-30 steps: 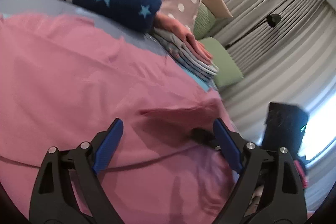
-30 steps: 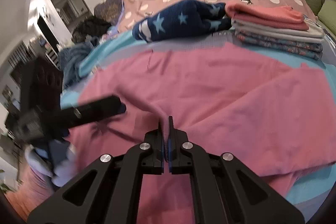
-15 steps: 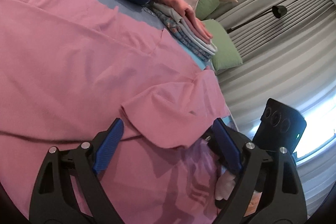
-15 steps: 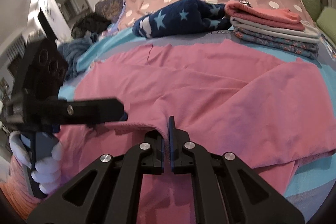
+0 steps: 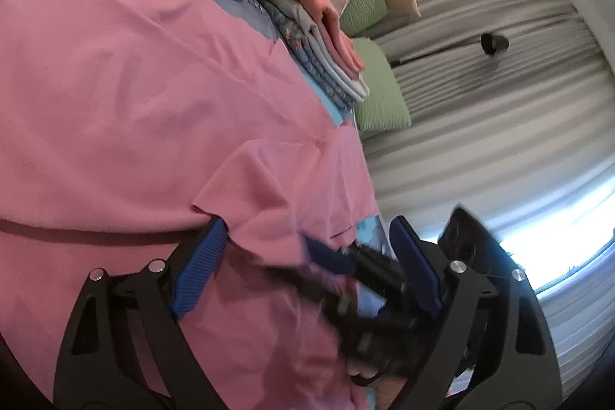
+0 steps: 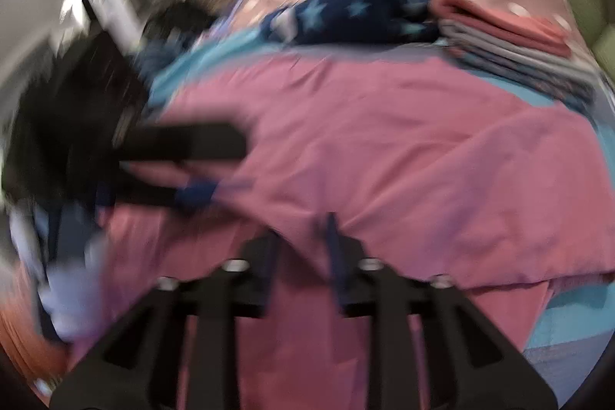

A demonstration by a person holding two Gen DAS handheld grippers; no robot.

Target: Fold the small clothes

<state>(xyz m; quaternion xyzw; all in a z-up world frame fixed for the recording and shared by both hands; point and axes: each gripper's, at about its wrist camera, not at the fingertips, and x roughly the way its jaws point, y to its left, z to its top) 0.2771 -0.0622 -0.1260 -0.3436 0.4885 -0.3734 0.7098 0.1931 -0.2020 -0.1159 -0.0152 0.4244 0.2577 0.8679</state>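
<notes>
The pink garment point(image 5: 153, 102) is spread across the bed, filling the left wrist view from nine o'clock to the centre. A second ago its lower edge was pinched by the right gripper point(image 6: 301, 248); now the jaws are opening, and the cloth is seen lying loosely between them, no longer pressed. A folded flap point(image 5: 269, 187), absent a second ago, is now laid over the garment just past the left gripper point(image 5: 307, 256), whose fingers are kept wide with the flap's edge between them, ungripped. The right gripper's fingers are glimpsed at five o'clock in that view, blurred. One fold is judged complete and being released. The stack of folded clothes point(image 6: 519, 45) is seen at two o'clock in the right wrist view, well apart.
</notes>
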